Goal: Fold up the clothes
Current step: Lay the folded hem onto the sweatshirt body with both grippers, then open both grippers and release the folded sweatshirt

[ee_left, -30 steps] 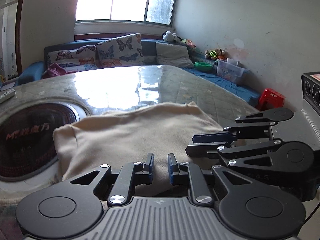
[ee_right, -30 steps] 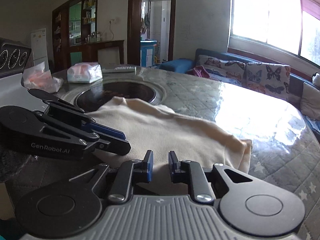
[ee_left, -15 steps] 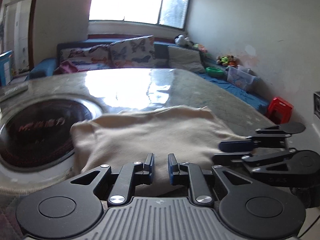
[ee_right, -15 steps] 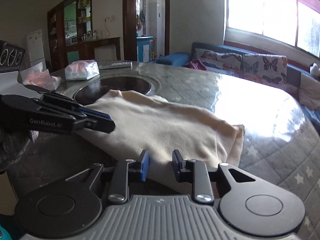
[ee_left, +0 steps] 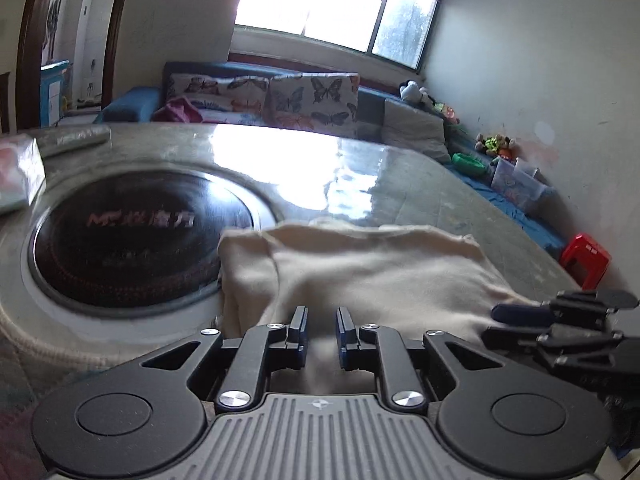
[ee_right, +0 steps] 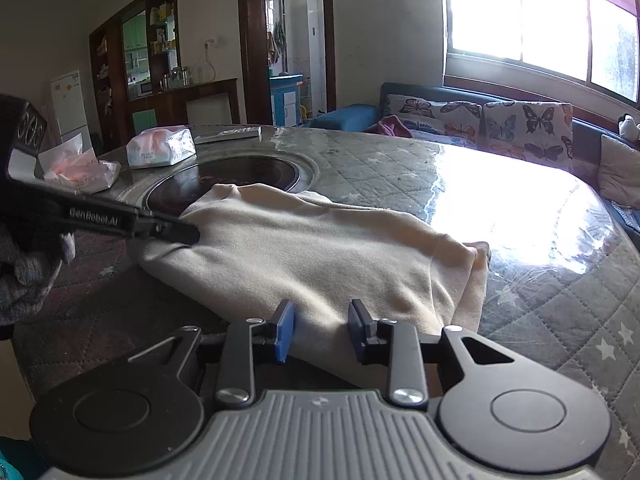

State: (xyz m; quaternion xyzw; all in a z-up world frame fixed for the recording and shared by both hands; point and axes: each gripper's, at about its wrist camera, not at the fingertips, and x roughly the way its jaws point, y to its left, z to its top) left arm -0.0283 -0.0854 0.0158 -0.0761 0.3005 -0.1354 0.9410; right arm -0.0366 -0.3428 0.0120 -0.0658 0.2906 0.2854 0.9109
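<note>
Left tongs (ee_right: 188,236) touching the cream garment's (ee_right: 320,256) left edge, prongs a little apart, gripping nothing. Garment lying folded on the quilted desk (ee_right: 540,300), just beside the dark round inset (ee_left: 132,236). Right tongs (ee_right: 320,330) standing wider apart over its near edge.

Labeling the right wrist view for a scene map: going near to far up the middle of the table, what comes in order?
Right tool → cream garment → dark round cooktop → flat grey box at the far edge.
</note>
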